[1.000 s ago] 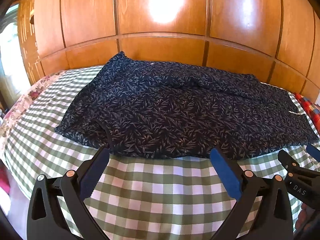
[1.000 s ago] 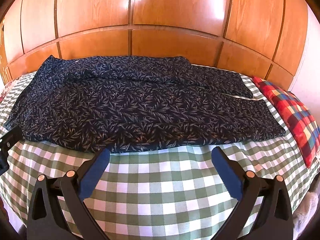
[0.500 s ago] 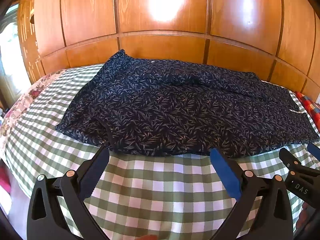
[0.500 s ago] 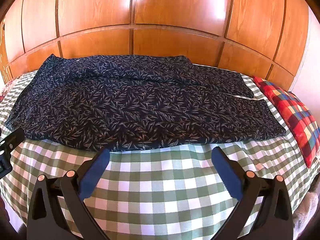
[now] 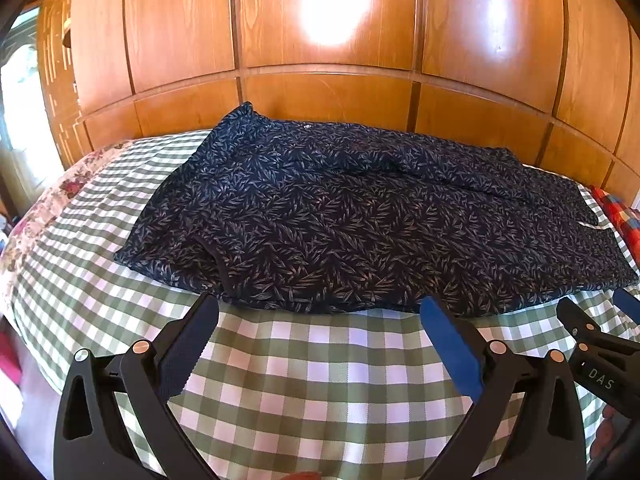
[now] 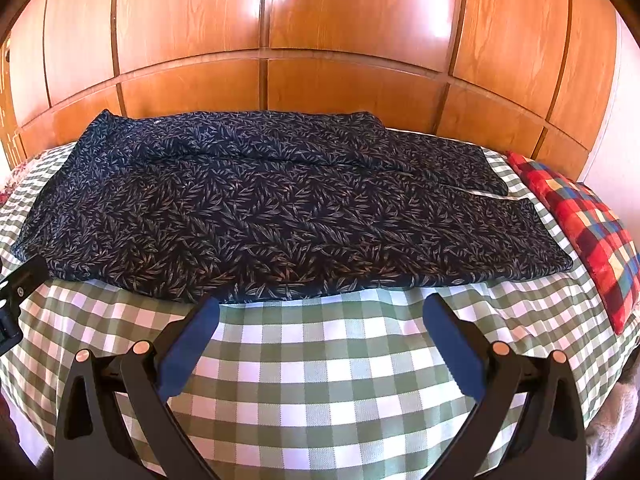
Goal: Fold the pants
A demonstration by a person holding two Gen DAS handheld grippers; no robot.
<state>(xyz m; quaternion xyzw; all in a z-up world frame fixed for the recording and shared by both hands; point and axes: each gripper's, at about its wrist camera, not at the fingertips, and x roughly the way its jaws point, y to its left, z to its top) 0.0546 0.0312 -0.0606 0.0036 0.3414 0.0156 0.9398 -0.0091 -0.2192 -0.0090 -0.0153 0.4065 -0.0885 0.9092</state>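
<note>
Dark navy pants with a pale leaf print (image 5: pixel 360 216) lie spread flat across the bed, waist to the left, legs running right; they also show in the right wrist view (image 6: pixel 280 208). The two leg ends lie apart at the right (image 6: pixel 516 196). My left gripper (image 5: pixel 318 308) is open and empty, just short of the pants' near edge by the waist end. My right gripper (image 6: pixel 320 308) is open and empty, just short of the near edge by the middle of the legs. The right gripper's fingers (image 5: pixel 576 320) show at the right of the left wrist view.
The bed has a green and white checked cover (image 6: pixel 320 368). A red plaid pillow (image 6: pixel 584 232) lies at the right end. A floral cloth (image 5: pixel 52 200) shows at the left edge. A tall wooden panelled headboard (image 5: pixel 320 92) stands right behind the pants.
Both grippers have drawn back and risen slightly, so the pants sit a little further from the fingertips. Both stay open. The pants have not moved.
</note>
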